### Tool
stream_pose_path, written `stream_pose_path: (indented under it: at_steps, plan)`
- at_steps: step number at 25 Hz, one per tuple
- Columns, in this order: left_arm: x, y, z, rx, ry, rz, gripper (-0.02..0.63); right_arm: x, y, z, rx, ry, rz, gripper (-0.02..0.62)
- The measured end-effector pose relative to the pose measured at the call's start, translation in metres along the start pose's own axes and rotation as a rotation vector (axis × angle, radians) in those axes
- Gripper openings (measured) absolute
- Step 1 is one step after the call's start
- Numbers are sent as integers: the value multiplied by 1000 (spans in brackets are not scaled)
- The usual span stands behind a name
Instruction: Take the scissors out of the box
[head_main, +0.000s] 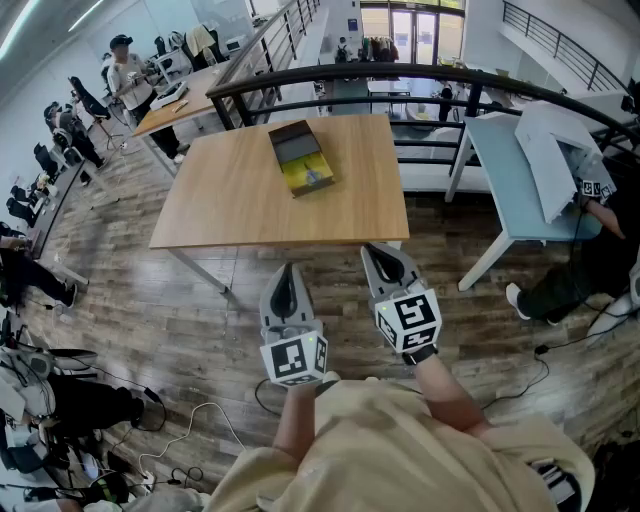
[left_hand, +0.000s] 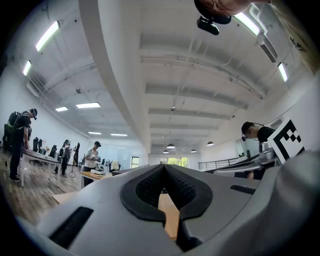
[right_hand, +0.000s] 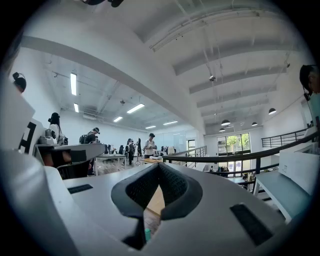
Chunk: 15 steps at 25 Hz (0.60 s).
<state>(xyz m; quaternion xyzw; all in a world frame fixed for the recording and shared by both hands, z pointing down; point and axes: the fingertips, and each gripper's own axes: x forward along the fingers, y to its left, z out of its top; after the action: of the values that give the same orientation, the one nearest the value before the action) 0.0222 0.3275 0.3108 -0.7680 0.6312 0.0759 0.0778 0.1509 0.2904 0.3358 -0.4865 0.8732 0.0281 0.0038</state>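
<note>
one box (head_main: 300, 158), on wooden table (head_main: 230, 205) — contents not visible

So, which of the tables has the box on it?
The wooden table straight ahead: the box lies near its far edge. The pale blue table at right and the desk at far left do not carry it.

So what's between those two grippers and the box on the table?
In the head view, only bare tabletop and a strip of wood floor separate the box from the left gripper and right gripper; nothing else lies there.
</note>
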Motion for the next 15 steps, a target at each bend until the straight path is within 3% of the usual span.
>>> stream_pose_path:
  at_steps: [7, 11, 15]
  plan:
    - [5, -2, -8, 7, 42, 14, 11, -2, 1, 8, 20, -37, 33, 14]
    - [10, -11, -5, 22, 33, -1, 11, 1, 8, 12, -66, -37, 76, 14]
    - [14, -12, -8, 34, 42, -8, 11, 9, 9, 10, -32, -56, 96, 14]
